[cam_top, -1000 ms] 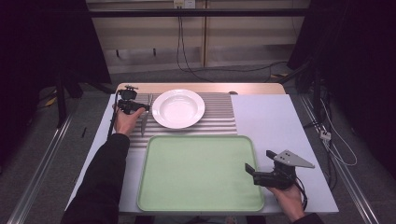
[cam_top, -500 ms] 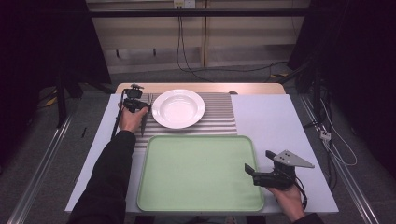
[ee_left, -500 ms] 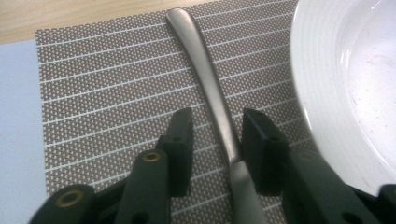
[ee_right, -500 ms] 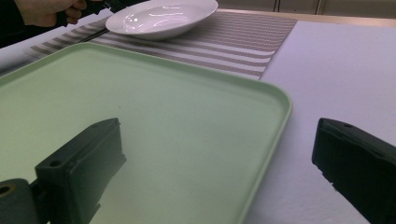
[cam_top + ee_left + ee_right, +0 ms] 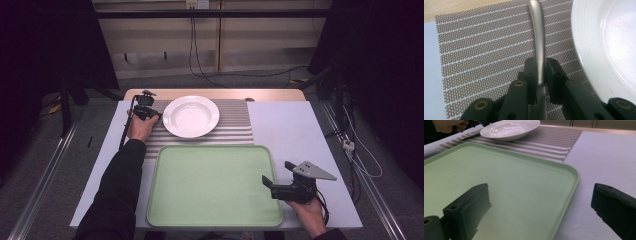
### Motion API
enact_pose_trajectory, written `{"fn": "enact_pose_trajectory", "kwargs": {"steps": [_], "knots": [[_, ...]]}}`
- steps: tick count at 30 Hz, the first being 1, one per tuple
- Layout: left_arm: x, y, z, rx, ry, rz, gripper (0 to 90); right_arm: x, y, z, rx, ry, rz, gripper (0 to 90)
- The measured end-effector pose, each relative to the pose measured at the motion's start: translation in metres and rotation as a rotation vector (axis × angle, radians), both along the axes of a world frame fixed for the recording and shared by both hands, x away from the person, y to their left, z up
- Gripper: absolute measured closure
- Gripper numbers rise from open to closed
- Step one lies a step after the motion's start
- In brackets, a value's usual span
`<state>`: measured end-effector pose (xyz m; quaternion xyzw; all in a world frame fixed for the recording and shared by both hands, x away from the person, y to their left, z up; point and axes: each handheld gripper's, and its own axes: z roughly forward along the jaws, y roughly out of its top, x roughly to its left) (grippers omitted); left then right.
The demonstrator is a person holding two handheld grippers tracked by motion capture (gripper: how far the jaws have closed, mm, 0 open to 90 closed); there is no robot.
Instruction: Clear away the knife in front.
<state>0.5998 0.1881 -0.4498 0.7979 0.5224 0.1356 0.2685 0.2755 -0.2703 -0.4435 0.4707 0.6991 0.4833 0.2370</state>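
No legible text, label, brand, number or sign is showing on any surface in these views.
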Motion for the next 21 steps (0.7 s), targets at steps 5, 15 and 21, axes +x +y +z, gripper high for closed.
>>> {"fn": "enact_pose_trajectory", "kwargs": {"steps": [5, 15, 21], "knots": [[-0.004, 0.002, 0.002, 0.015, 0.015, -0.024, 79.9, -0.001, 0.000, 0.000, 0.003, 0.001, -0.003, 1.9], [-0.021, 0.014, 0.003, -0.002, 0.035, -0.041, 79.9, -0.001, 0.000, 0.000, 0.002, 0.002, -0.005, 1.9], [-0.034, 0.020, 0.005, 0.008, 0.054, -0.064, 79.9, 0.000, 0.000, 0.000, -0.001, 0.002, -0.004, 1.9]]}}
